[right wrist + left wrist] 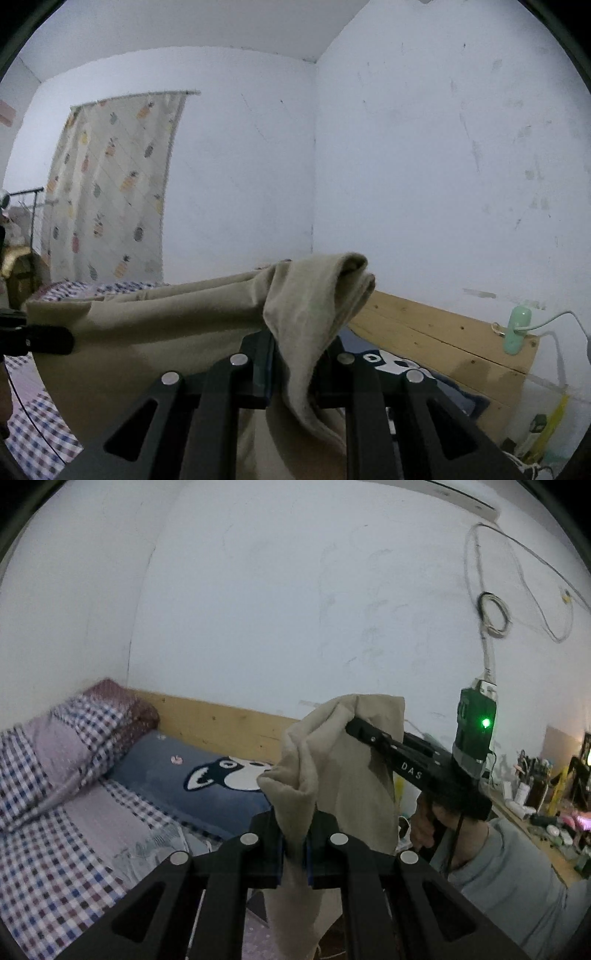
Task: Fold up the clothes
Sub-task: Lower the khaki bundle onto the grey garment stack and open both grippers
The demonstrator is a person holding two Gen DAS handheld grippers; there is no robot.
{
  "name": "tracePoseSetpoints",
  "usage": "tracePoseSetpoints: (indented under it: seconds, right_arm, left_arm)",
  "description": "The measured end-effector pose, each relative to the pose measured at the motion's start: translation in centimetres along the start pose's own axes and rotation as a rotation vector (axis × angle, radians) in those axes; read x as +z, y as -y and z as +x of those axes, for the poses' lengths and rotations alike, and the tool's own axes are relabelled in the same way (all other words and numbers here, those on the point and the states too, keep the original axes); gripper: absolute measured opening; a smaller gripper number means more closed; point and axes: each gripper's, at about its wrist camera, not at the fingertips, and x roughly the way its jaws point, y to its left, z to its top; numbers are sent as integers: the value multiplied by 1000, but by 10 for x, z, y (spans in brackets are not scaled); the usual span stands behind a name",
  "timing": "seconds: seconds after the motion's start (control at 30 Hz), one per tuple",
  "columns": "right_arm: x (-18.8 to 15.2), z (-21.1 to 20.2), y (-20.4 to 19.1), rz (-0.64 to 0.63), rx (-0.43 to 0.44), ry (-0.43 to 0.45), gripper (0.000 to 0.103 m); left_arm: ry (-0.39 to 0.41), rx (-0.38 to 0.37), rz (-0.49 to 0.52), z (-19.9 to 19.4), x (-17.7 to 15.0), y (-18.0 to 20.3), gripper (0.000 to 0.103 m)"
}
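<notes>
A soft beige garment (332,768), matte and limply creased, hangs in the air above the bed (74,830). The left claw (295,853) pinches one bunched edge; the right claw (291,369) clamps another folded edge. At nine o'clock lies a checked quilt (55,760), with a wooden headboard (221,720) behind a blue cartoon pillow (177,775).

One beige garment (332,760) is seen, and two grippers are counted: the left gripper (295,853) and the right gripper (295,373), each clamped on that garment. One blue pillow (207,775) with a dog face is counted, one checked blanket (55,775), one wooden headboard (229,723), one pineapple-print curtain (110,184), and one mint-green clip lamp (519,328).
</notes>
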Motion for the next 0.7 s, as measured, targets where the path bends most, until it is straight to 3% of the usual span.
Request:
tracePoseSetpoints:
  seconds: [0.2, 0.4, 0.7]
  right_arm:
    - [-32, 68, 8, 26, 2, -58, 15]
    - [-79, 158, 8, 60, 38, -131, 15]
    - [-140, 319, -41, -21, 97, -285, 15]
  left_arm:
    - [-61, 25, -90, 50, -26, -56, 7]
    - [-131, 133, -159, 102, -64, -139, 7]
    - [-216, 248, -296, 173, -103, -258, 7]
